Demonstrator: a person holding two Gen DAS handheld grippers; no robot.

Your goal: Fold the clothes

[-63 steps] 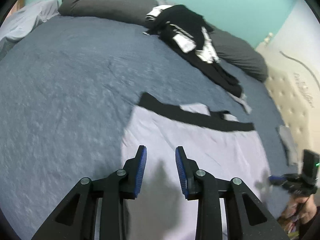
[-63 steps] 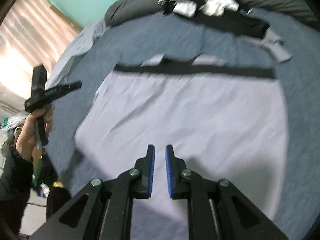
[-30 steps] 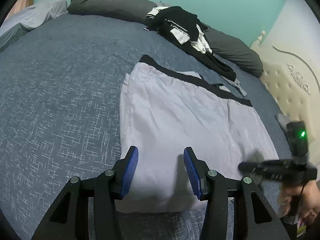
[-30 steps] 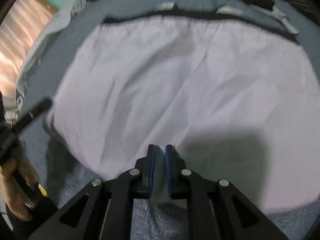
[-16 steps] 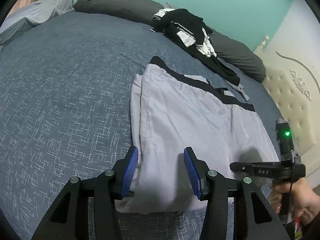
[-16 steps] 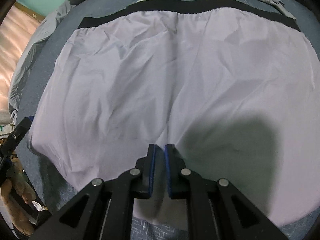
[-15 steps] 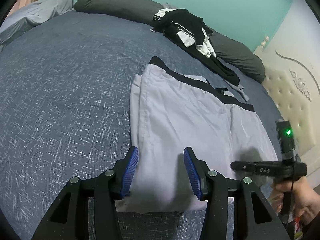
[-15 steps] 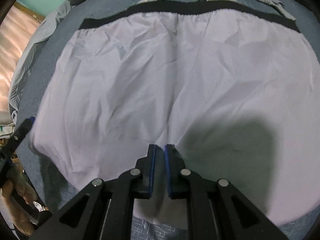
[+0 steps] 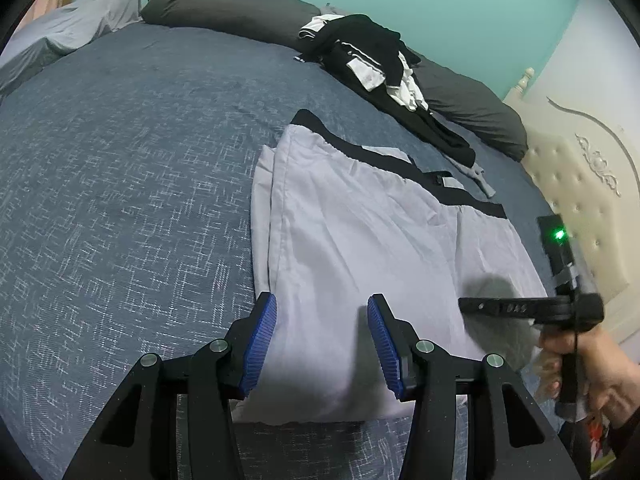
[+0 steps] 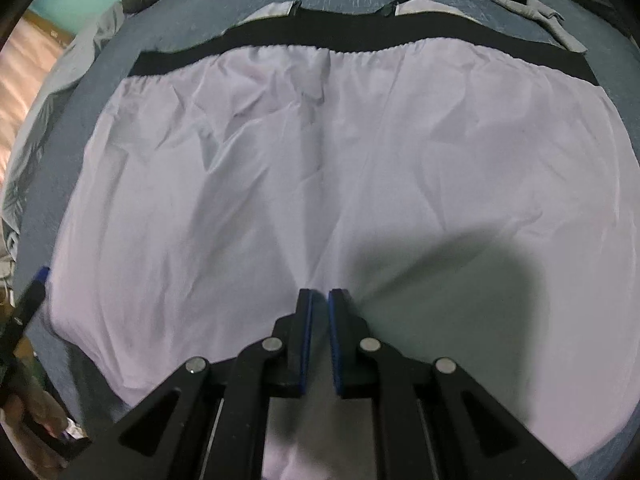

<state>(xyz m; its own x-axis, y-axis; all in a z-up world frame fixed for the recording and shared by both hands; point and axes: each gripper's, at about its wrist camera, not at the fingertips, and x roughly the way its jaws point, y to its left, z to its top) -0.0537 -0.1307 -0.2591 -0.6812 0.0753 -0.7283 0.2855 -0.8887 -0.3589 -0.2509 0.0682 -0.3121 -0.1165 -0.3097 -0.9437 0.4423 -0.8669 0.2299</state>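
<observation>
Lying flat on the blue bedspread (image 9: pixel 120 184), the pale lilac shorts (image 9: pixel 360 248) with their black waistband (image 10: pixel 360 36) are now spread out and smooth; 2 seconds back the cloth was blurred and in motion, and since then it has settled with its hem toward the person and the waistband on the far side. That reads as the laying-out step finished and the first fold about to begin.

The left gripper (image 9: pixel 322 344) hovers over the shorts' near-left corner with its blue pads (image 9: pixel 260 340) spread apart and nothing between them, and it has kept its place. The right gripper (image 10: pixel 319 340) has come in low over the middle of the hem, pointing steeply down, its jaws nearly pressed together with only a thin slit between them. Whether a pinch of fabric sits in that slit cannot be told; the cloth looks flat beneath it. In the left wrist view the right gripper (image 9: pixel 520 307) is seen side-on above the shorts' near-right part.

Beyond the waistband, a heap of black-and-white clothes (image 9: pixel 368 60) waits against the grey pillows (image 9: pixel 224 12), so most of the folding appears to remain.
</observation>
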